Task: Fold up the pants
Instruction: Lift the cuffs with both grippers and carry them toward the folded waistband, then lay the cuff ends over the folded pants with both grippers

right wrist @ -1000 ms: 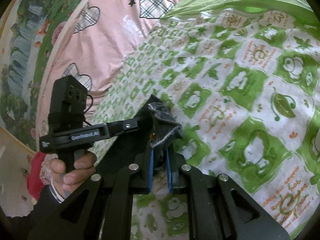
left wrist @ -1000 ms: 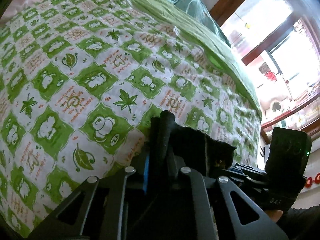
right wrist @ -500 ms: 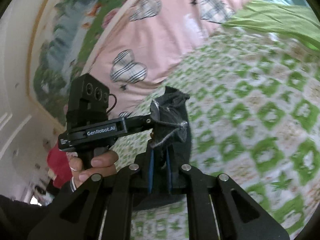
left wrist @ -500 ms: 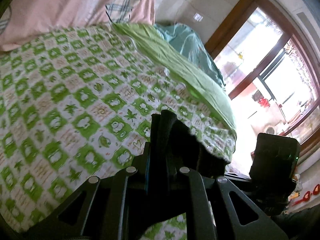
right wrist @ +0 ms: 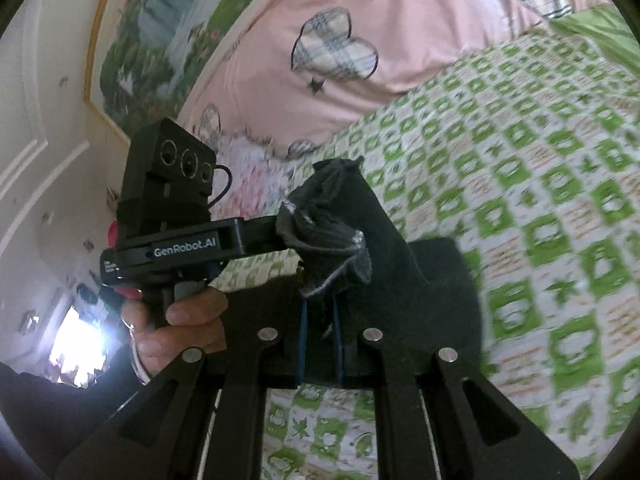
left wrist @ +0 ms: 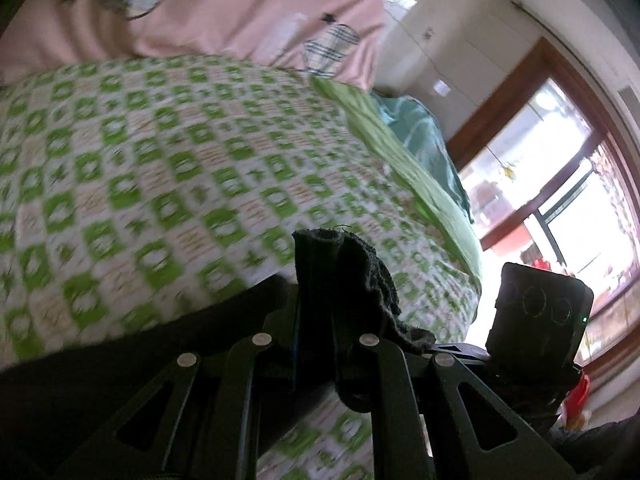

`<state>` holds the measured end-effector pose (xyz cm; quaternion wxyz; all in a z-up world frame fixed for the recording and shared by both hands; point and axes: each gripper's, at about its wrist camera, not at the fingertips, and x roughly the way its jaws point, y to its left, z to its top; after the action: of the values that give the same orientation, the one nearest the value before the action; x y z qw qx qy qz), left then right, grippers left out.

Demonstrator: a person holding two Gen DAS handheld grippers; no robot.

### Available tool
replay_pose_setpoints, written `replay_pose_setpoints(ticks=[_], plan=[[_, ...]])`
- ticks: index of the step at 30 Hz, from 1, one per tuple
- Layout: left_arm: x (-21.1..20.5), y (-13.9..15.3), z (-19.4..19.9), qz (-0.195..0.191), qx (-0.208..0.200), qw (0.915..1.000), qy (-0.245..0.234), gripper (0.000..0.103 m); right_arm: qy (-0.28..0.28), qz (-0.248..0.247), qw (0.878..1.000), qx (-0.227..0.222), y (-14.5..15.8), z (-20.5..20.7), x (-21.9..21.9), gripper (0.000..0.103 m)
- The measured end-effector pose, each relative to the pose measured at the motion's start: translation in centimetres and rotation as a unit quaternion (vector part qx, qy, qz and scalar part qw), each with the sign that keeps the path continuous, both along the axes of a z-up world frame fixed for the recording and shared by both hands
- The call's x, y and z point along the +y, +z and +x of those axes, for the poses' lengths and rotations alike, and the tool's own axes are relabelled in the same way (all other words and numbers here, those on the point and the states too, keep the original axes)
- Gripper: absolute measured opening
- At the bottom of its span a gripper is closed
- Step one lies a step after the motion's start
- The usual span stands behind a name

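- Left wrist view: left gripper (left wrist: 316,320) has its fingers pinching a bunched edge of the black pants (left wrist: 344,268). More black cloth hangs low on the near left, over the green-checked bedspread (left wrist: 168,168). Pink pillow (left wrist: 224,12) lies at the far end, window (left wrist: 568,184) to the right. The right gripper (left wrist: 536,320) shows at near right.
- Right wrist view: right gripper (right wrist: 320,320) has its fingers pinching another bunched part of the pants (right wrist: 360,232), lifted clear of the bedspread (right wrist: 540,168). A hand (right wrist: 176,328) holds the left gripper (right wrist: 180,236) just to the left.
- Judgement: a fold carry is under way. Keep both pinches firm, keep the two held edges level and taut, and lay the cloth down squarely before letting go.
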<state>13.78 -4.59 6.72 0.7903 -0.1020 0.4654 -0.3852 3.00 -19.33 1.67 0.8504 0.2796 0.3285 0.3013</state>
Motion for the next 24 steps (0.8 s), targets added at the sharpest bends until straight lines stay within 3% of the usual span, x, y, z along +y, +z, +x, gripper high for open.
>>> replay_pose_setpoints(ticks=[13,19,22,24], plan=[[6.3,-7.2,-0.7,0.015,0.071,0.9938,0.085,0.007,0.048,-0.057,0.996,0.058,-4.0,2.2,5.4,0.015],[7.5,-8.6,-1.4,0.019,0.086,0.9907,0.104,0.009,0.059,-0.087,0.992,0.069,-4.6,2.3,6.6,0.015],[8.0,-9.0,-2.0,0.022,0.089,0.9888,0.117,0.013,0.062,-0.094,0.991,0.071,-4.8,2.3,6.9,0.019],[8.5,-9.0,-2.5,0.018,0.091,0.9877,0.125,0.013,0.067,-0.092,0.991,0.073,-4.8,2.3,7.0,0.027]])
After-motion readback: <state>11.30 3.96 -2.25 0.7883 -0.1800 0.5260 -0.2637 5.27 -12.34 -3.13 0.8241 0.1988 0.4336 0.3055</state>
